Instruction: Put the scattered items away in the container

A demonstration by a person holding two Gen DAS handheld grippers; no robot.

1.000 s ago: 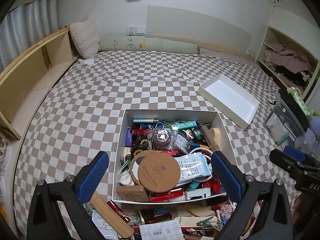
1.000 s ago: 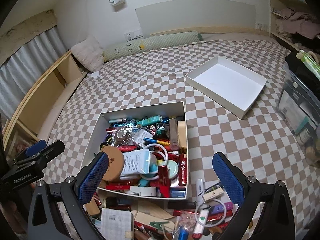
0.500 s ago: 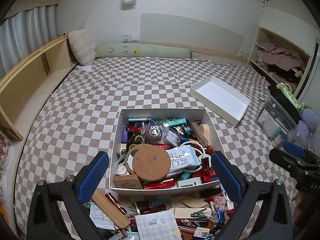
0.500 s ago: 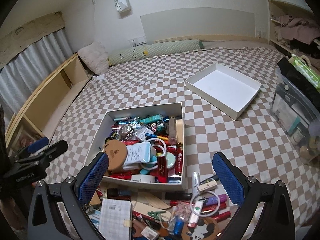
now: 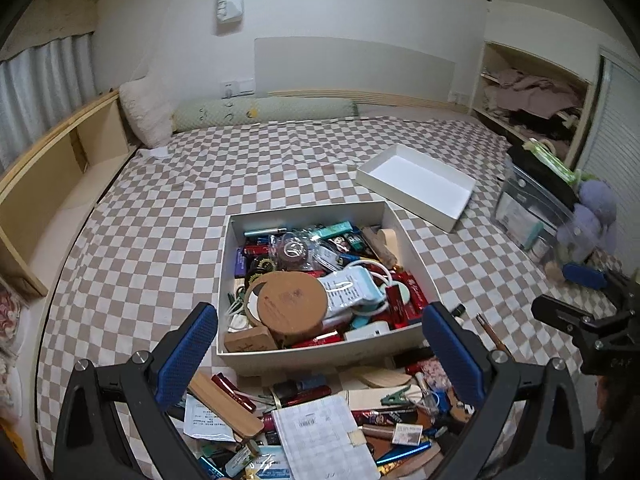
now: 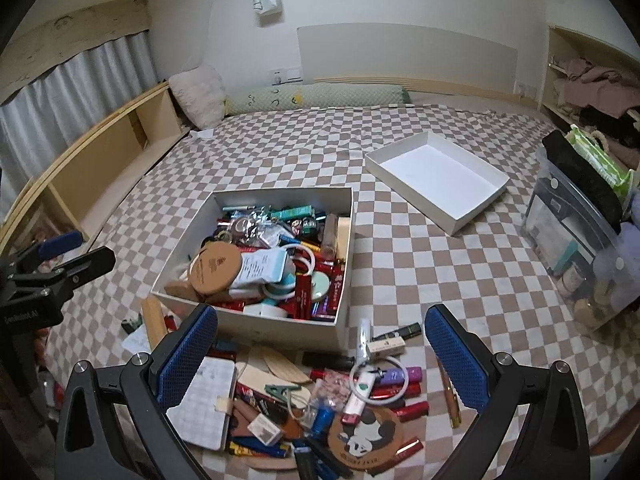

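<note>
I'm seeing a panda coaster (image 6: 370,438) only in my right view; both the left gripper (image 5: 320,354) and right gripper (image 6: 320,354) are hanging spread, empty, with the box (image 5: 320,354) ahead and clutter just below.

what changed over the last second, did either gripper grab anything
No grab. Both grippers, left and right, pulled back and up, open and empty, so more of the scattered pile shows. The full box and the empty lid stayed put.

Dim, even indoor light with a cool cast; soft shadows; strong fisheye bending and black corners; slight blur at right edges.
</note>
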